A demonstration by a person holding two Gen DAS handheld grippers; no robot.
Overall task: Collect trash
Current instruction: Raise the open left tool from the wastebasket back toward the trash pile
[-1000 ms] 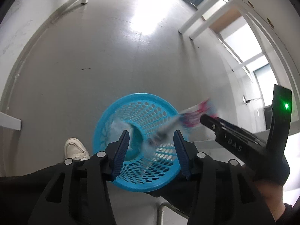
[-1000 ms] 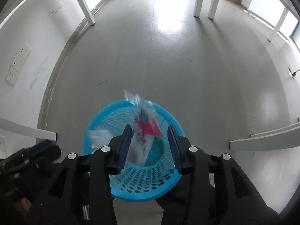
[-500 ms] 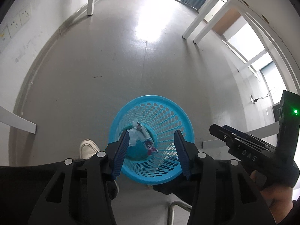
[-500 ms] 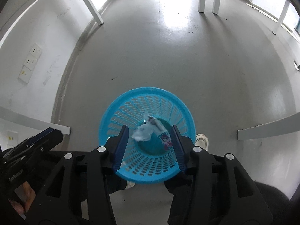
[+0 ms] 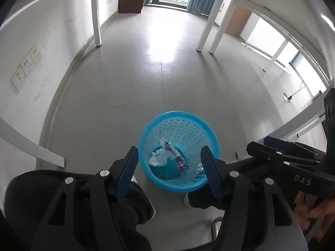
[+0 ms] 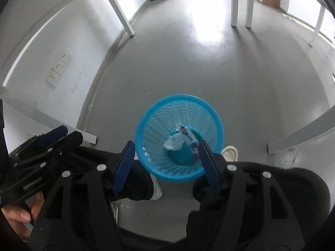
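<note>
Already the trash lies at the bottom of the blue perforated plastic wastebasket (image 5: 180, 150), which stands upright on the grey floor (image 5: 159, 79) just in front of the person's shoes and dark trouser legs (image 5: 129, 205). Two pieces show: a crumpled white tissue or paper wad (image 5: 158, 159) and, touching it on the right, a clear plastic wrapper with red and blue print (image 5: 178, 159); the right wrist view shows the same pair, wad (image 6: 174, 142) and wrapper (image 6: 191, 140), resting against the basket's solid base. The left gripper (image 5: 169, 169) hangs above the basket with its jaws opening, well apart and with nothing between them but the view of the basket far below; the right gripper (image 6: 166, 161) is likewise opening and empty, its blue pads framing the rim from above. Each gripper is also seen from the other's camera, off to the side, clear of the basket. By the look of them, both scraps would be very light and soft: the paper would crush under any squeeze and could be pinched anywhere on its bulk, while the wrapper is probably slick and crinkly and would be better caught across a folded or bunched part than by a flat edge. The basket itself looks light, fairly stiff but flexible, and likely to tip if nudged at the rim; its rolled rim seems the natural place to take hold.
</note>
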